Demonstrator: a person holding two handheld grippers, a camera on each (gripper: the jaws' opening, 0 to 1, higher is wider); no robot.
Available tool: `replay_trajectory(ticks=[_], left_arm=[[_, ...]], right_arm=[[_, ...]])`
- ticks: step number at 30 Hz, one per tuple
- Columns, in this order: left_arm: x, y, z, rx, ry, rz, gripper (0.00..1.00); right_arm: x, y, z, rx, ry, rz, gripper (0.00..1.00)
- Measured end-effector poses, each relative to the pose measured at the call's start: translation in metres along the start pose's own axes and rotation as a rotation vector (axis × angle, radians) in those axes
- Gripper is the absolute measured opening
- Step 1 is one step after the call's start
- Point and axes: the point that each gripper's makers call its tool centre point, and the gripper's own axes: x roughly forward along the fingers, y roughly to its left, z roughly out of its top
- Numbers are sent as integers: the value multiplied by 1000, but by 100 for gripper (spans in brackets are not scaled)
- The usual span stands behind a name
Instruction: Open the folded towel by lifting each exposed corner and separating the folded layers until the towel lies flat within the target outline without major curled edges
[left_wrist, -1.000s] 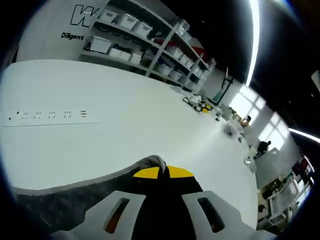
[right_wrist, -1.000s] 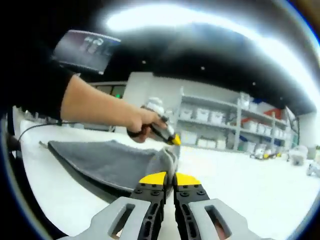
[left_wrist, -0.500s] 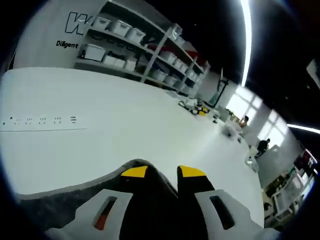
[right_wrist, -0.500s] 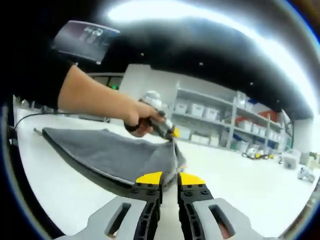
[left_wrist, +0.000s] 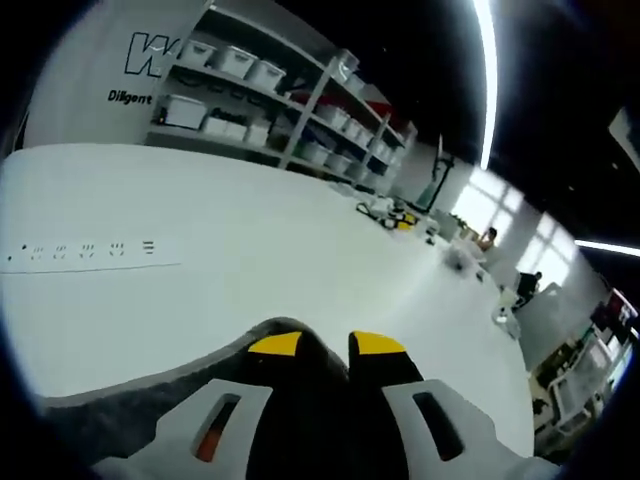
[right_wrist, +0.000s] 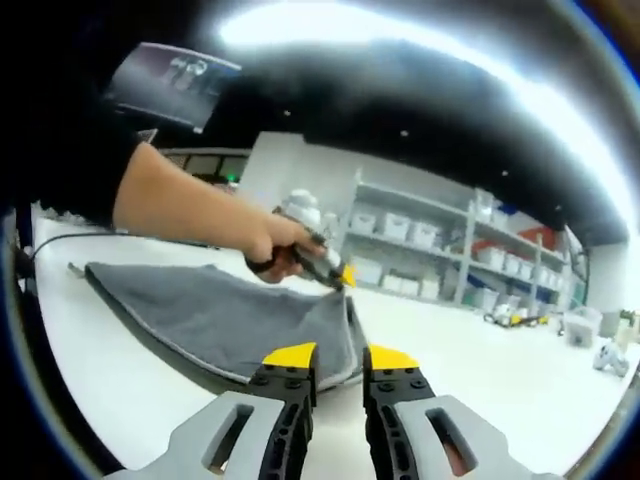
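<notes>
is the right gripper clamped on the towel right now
No, the right gripper has its yellow-tipped jaws apart, with the grey towel lying beyond them.

In the right gripper view, the towel (right_wrist: 235, 320) lies on the table (right_wrist: 500, 380), spreading left from the right gripper (right_wrist: 338, 357). The left gripper (right_wrist: 335, 272) sits at its far corner, shelves (right_wrist: 440, 265) behind.

Large letter "W" and below it "Diligent" on the back wall (left_wrist: 95, 70), cut off; tabletop marks (left_wrist: 85, 250) unreadable.
</notes>
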Motion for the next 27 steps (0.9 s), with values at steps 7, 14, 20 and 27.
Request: replay_trajectory(ticks=[7, 14, 20, 27], left_arm=[[5, 2, 0, 37, 9, 8, 22], [8, 12, -5, 178, 57, 53, 32], [13, 13, -9, 302, 87, 63, 34], [15, 9, -3, 449, 112, -35, 52]], right_arm=[[10, -3, -3, -7, 41, 18, 13], [14, 3, -23, 37, 140, 47, 14], [14, 2, -35, 65, 191, 61, 16], [13, 3, -34, 80, 190, 75, 16]])
